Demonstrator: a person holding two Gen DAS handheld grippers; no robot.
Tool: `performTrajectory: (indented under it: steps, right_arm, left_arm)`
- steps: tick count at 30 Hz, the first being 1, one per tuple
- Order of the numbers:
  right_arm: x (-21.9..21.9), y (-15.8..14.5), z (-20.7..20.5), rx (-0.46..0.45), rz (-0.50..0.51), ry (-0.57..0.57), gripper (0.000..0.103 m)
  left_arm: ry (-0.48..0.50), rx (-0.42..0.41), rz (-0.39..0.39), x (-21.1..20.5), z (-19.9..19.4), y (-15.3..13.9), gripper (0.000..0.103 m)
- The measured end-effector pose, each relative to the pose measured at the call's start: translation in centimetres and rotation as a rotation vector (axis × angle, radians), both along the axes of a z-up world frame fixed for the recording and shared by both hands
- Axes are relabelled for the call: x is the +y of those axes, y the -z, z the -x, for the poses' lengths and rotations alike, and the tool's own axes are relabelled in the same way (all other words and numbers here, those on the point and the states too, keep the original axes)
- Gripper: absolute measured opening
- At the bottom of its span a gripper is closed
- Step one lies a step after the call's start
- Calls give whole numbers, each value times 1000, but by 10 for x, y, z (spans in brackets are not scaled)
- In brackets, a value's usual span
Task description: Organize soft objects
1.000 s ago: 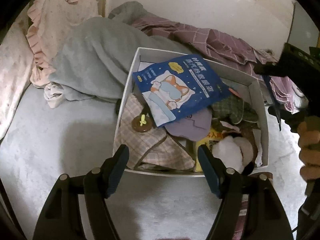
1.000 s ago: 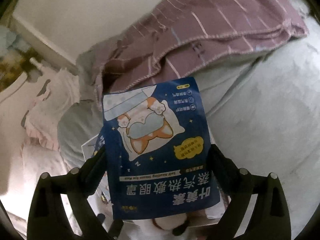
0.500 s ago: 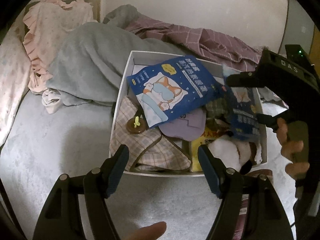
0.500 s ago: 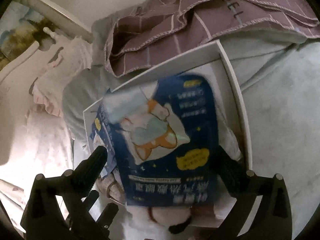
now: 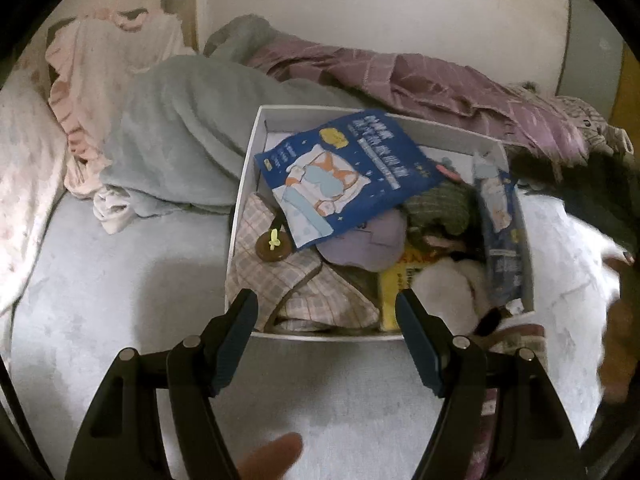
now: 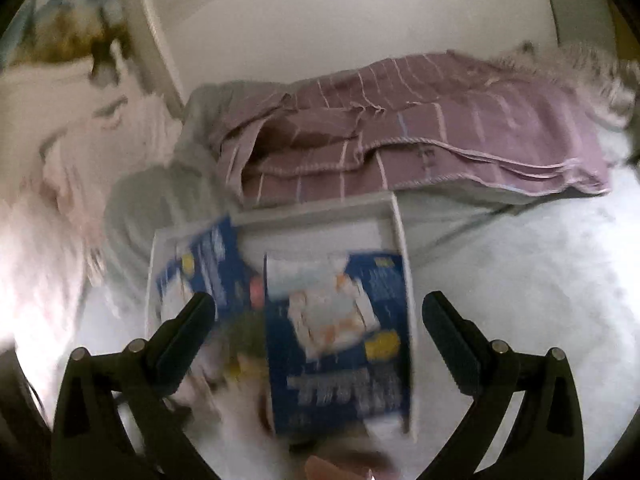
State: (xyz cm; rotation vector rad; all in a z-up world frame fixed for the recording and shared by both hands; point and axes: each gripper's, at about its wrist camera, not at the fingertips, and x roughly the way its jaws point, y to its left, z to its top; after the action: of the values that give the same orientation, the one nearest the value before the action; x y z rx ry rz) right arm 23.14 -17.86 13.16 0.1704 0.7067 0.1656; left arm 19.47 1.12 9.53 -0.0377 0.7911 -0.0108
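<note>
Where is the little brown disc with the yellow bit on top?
In the left wrist view, the brown disc lies inside the white box, near its left wall, on checked cloth.

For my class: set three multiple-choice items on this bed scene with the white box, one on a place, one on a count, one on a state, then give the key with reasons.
1. Where does the brown round disc lie?
A. on the checked cloth in the white box
B. on the grey blanket
C. on the pink pillow

2. How many blue eye-mask packets show?
A. one
B. two
C. four

3. How is the right claw?
A. shut on a packet
B. open, holding nothing
C. gripping the box

Key: A, it rests on the checked cloth inside the white box; B, one large, one at the right wall; B, the right claw has wide jaws touching nothing.
</note>
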Motion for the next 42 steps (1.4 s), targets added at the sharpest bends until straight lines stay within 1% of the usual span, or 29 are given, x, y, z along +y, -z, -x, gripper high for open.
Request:
performTrajectory:
  steps: [2,3,5,7,10,11,13,16,17,18,19,21,22,25,29,33,35,38,42]
  right_arm:
    - [1,3,20,-12,-21,2,102]
    - [-4,7,34,-18,-54,12,102]
    - [-12,12,48,-20,-84,10,102]
    - [-13,14,60,-28,-92,-1,100]
    - [-7,13,75,-73,-90,-40,100]
    - [-5,13,77,-69,-80,-51,100]
    - [2,15,79,-44,-37,-80,100]
    - [8,20,87,-45,-9,-137,100]
    - [10,23,88,-35,-5,-161,100]
    - [13,28,87,-9,7,-194,100]
    - [15,32,85,9,15,-210,100]
    - [16,38,83,34,21,-217,100]
    - [15,41,81,44,13,-213,100]
    - [12,47,78,67,-7,-209,100]
    - [15,50,80,57,21,-193,100]
    - [22,50,88,-8,88,-173,100]
    - [23,50,91,-34,98,-167,100]
    - [24,54,94,-52,104,-169,100]
    - [30,64,93,-41,145,-174,100]
  left_arm:
    - [-1,-15,12,0,9,-6,72]
    - [2,-24,14,-1,14,-8,72]
    - [-9,-49,-5,-4,21,-13,72]
    - [-14,-66,1,-3,28,-17,72]
    - [-23,-77,24,0,37,-22,72]
    - [-30,-87,22,0,42,-24,72]
    - [-61,-81,-18,0,48,-23,72]
    - [-89,-57,-105,-3,52,-17,72]
    - [-92,-43,-104,-3,50,-16,72]
    - [-93,-24,-83,-3,49,-14,72]
    - [-80,9,-43,-2,46,-11,72]
    - [-68,84,-10,-3,39,-3,71]
    - [-69,110,-10,-3,37,0,71]
    - [-63,131,-30,-2,35,7,71]
    - [-44,124,-53,-5,35,13,71]
    - [-18,77,-57,-6,37,13,71]
    - [-8,65,-43,-4,37,13,71]
    - [5,53,1,1,37,15,71]
    - [-1,47,-2,3,35,22,71]
